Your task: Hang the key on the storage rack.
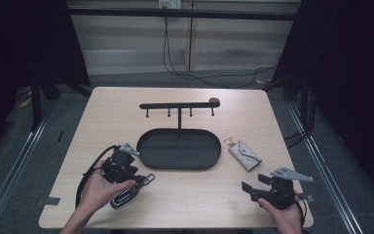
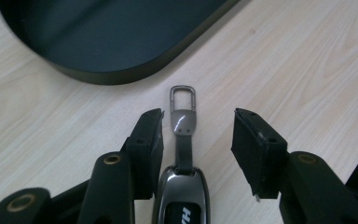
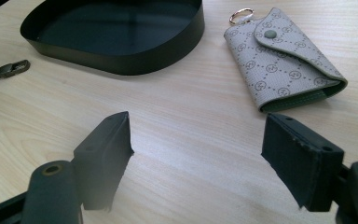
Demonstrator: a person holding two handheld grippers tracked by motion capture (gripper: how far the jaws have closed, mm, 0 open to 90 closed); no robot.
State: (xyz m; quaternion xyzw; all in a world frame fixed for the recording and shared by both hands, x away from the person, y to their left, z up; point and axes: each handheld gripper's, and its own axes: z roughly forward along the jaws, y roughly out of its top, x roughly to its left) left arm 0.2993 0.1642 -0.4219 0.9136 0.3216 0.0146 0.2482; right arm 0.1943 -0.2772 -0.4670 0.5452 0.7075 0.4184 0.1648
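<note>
A: Your left gripper (image 2: 196,140) is down over the car key (image 2: 182,191), just in front of the black tray (image 2: 121,70), on the near-left side. The jaws straddle the strap; one pad is at it, the other stands clear, so nothing's gripped yet

B: And your right gripper (image 3: 196,154)?

A: Jaws apart over bare table (image 3: 191,116), nothing between them, near the patterned key pouch (image 3: 284,60) right of the tray

B: So this looks like the pick-up step

A: Agreed. Next you'd need to close squarely on the strap or fob, then lift toward the hook rack (image 1: 177,105) behind the tray, I'd guess
</note>
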